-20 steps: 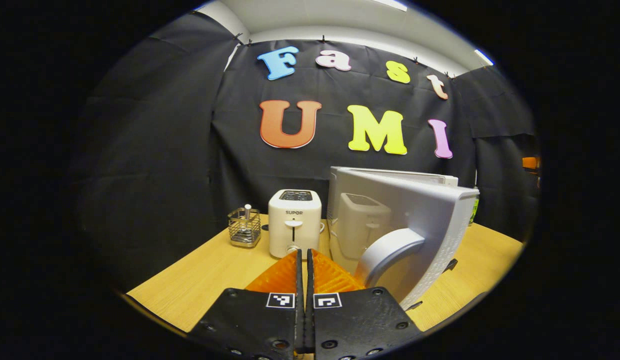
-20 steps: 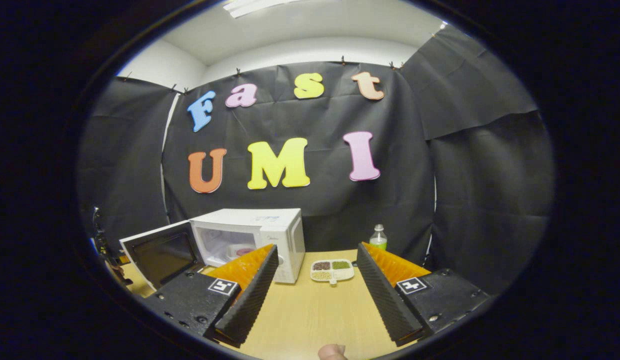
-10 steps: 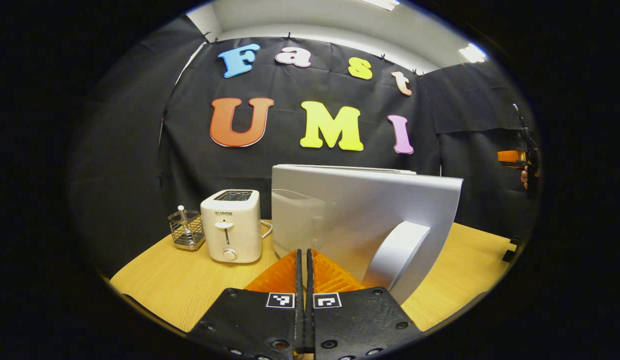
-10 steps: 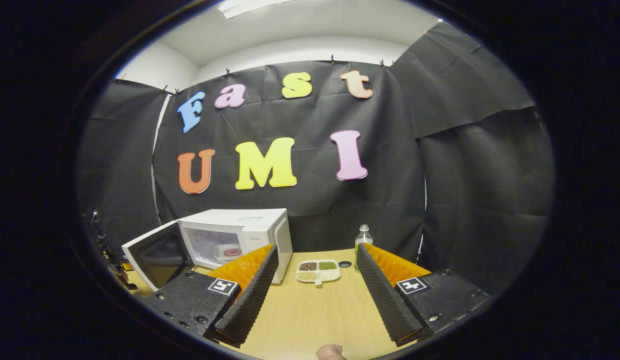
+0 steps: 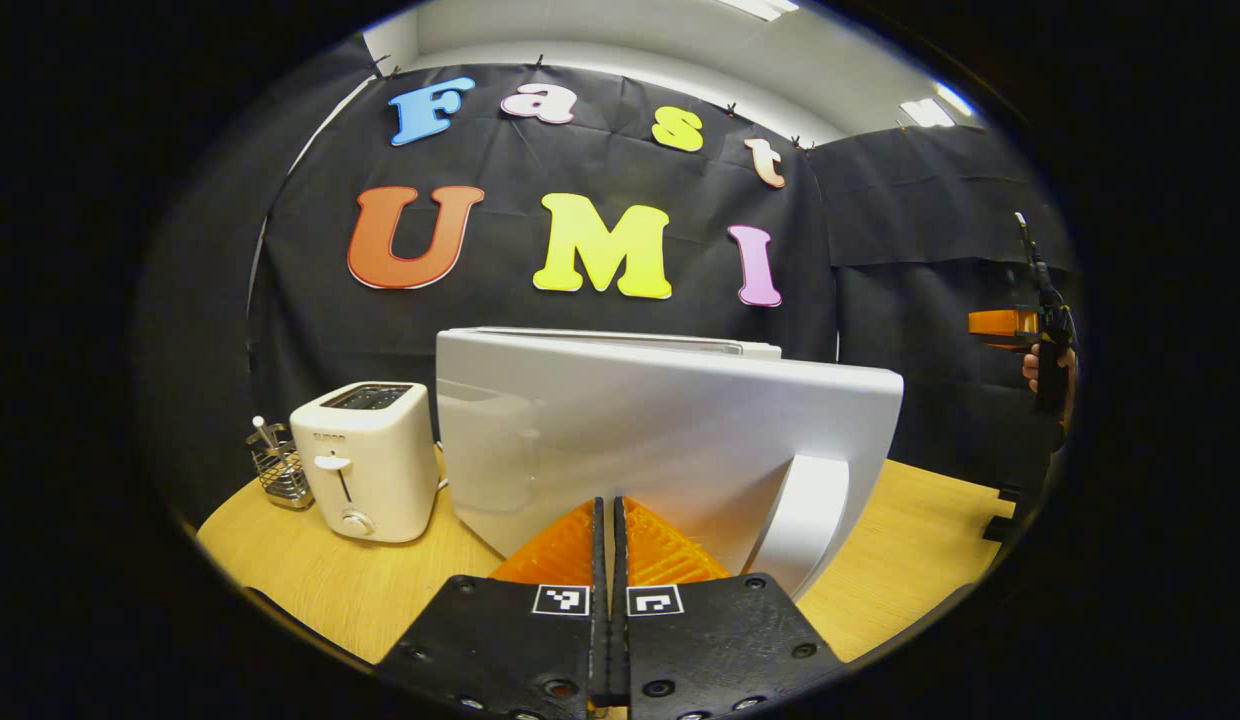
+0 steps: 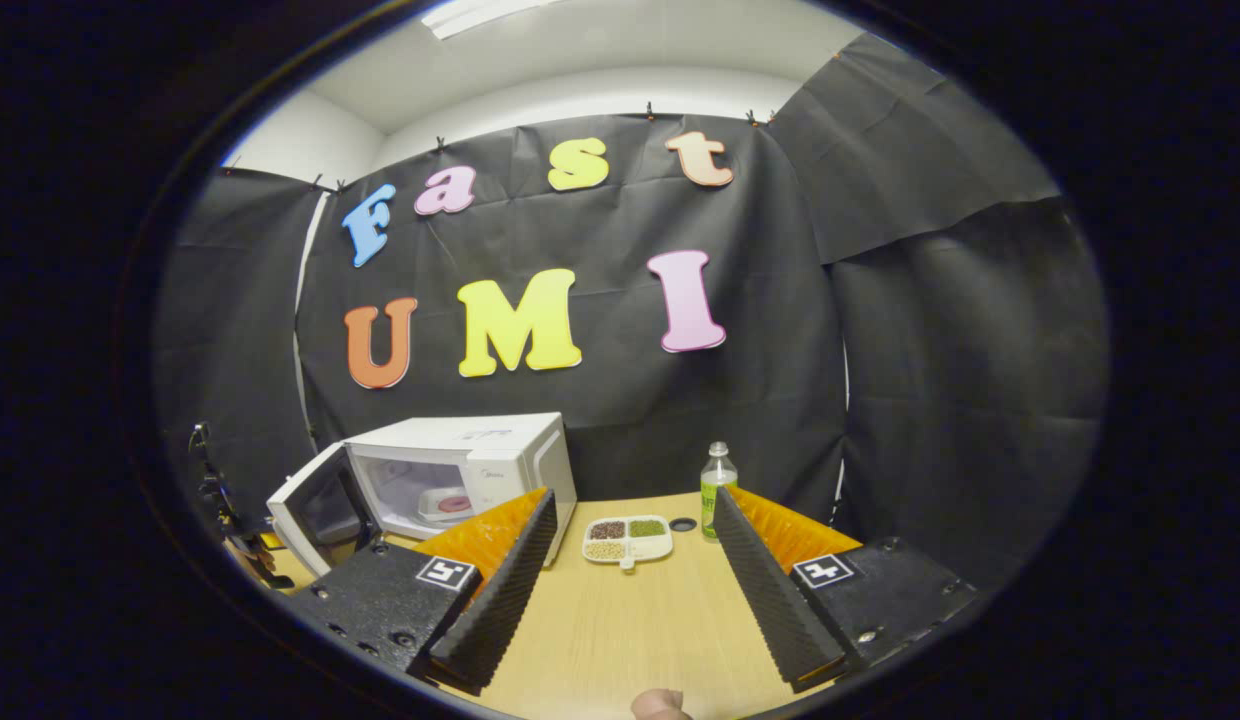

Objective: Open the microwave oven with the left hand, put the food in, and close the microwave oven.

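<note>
In the left gripper view, the left gripper [image 5: 607,520] is at the bottom with its two fingers pressed together and nothing between them. Its tips are just in front of the white microwave door [image 5: 670,440], near the curved door handle [image 5: 805,520]; I cannot tell if they touch it. To the left of the door stands a white toaster [image 5: 365,460] on the wooden table [image 5: 360,590], and behind it a small wire basket [image 5: 280,470]. Far at the right edge, a hand [image 5: 1042,365] holds the other gripper.

In the right gripper view, the right gripper [image 6: 630,545] has its fingers wide apart and holds nothing. Beyond them lie a divided dish [image 6: 627,537] and a bottle [image 6: 717,478]. To the left, the microwave [image 6: 480,465] has its door partly open, and the food [image 6: 445,503] is inside.
</note>
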`<state>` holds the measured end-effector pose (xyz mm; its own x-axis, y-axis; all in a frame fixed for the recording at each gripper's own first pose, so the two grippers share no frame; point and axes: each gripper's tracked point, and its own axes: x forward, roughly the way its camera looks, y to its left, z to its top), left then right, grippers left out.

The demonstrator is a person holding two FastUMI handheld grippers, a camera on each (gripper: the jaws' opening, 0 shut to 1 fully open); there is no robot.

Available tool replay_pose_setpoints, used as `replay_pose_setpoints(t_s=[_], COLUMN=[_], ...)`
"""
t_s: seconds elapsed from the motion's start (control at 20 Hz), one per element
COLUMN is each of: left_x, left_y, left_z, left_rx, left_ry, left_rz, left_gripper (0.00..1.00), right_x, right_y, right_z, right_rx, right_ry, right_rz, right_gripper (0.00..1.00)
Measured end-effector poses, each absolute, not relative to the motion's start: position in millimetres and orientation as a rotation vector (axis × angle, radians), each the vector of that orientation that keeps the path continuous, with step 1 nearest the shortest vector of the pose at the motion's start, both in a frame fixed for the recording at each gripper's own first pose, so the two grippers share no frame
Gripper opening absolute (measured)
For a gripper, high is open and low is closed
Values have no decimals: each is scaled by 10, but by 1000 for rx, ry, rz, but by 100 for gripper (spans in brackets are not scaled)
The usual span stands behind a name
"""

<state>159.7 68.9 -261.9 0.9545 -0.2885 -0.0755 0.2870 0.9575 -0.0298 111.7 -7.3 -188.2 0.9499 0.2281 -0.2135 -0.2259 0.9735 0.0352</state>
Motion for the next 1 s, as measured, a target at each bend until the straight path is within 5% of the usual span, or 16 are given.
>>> replay_pose_setpoints(t_s=[0.15, 0.2, 0.3, 0.4, 0.45, 0.65, 0.7, 0.8, 1.0], left_x=[1742, 1796, 1904, 2016, 2086, 2381, 2445, 2585, 2868], left_y=[475, 417, 280, 126, 53, -108, -140, -208, -332], left_z=[-2640, -2643, -2647, -2654, -2662, -2679, -2671, -2693, -2673], left_rx=[-13, -14, -23, -14, -6, 23, 39, 60, 46], left_ry=[86, 89, 99, 99, 99, 103, 99, 107, 110], left_rz=[-325, -333, -354, -369, -372, -338, -327, -315, -287], left_gripper=[0, 0, 0, 0, 0, 0, 0, 0, 0], right_x=[1171, 1184, 1232, 1277, 1307, 1396, 1416, 1462, 1548], right_y=[-110, -126, -156, -192, -208, -268, -274, -297, -326], right_z=[-1915, -1941, -2009, -2078, -2102, -2196, -2216, -2263, -2392], right_rx=[7, 9, 15, 21, 24, 34, 35, 40, 61], right_ry=[214, 218, 231, 242, 246, 252, 251, 252, 264], right_rz=[228, 227, 225, 223, 226, 232, 235, 242, 257], right_gripper=[91, 100, 91, 92, 100, 100, 91, 100, 100])
